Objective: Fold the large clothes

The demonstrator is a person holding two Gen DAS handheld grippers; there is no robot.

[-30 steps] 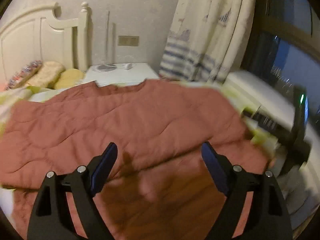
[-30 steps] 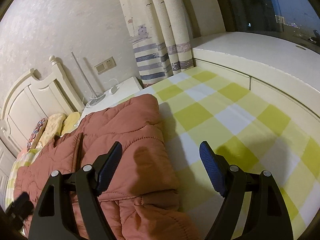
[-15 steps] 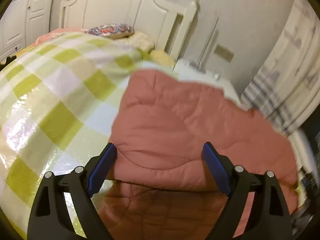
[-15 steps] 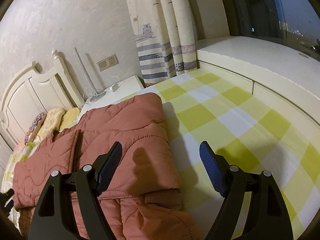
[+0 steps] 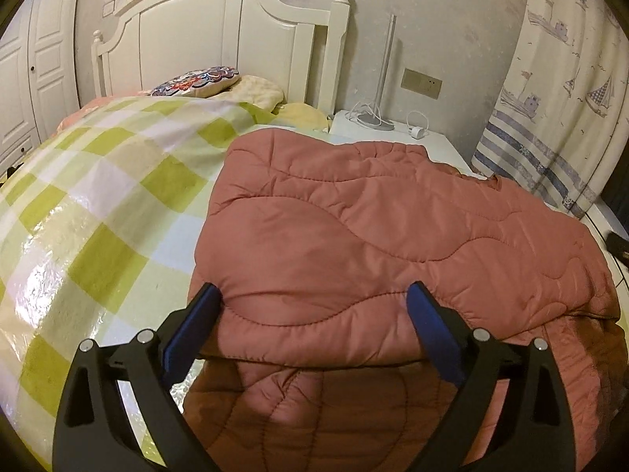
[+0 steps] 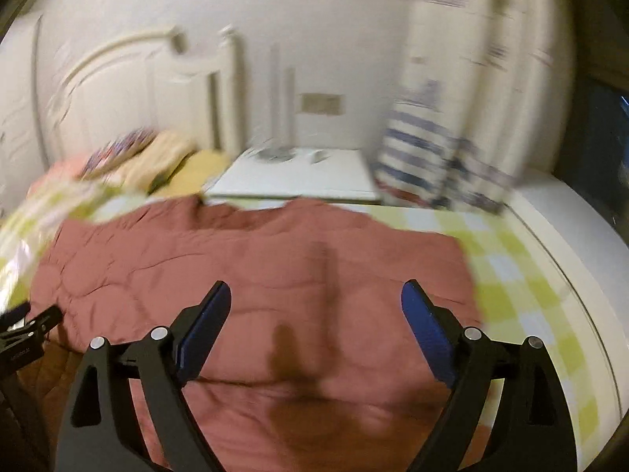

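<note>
A large rust-pink quilted garment (image 5: 373, 244) lies folded over on the green-and-white checked bedspread (image 5: 90, 212). My left gripper (image 5: 314, 326) is open, its blue pads either side of the folded edge near the garment's left end. The right wrist view is blurred; it shows the garment (image 6: 275, 275) spread below. My right gripper (image 6: 314, 330) is open and empty above it. The left gripper's black frame (image 6: 23, 338) shows at that view's left edge.
A white headboard (image 5: 220, 39) and pillows (image 5: 200, 82) stand at the bed's head. A white nightstand (image 5: 397, 137) with a lamp base and cables is beside it. A striped curtain (image 5: 558, 118) hangs at right. A white ledge (image 6: 570, 244) borders the bed.
The left gripper has swung left to the garment's left folded edge. The right gripper has swung left from the bedspread and now hangs over the garment, its view blurred by motion.
</note>
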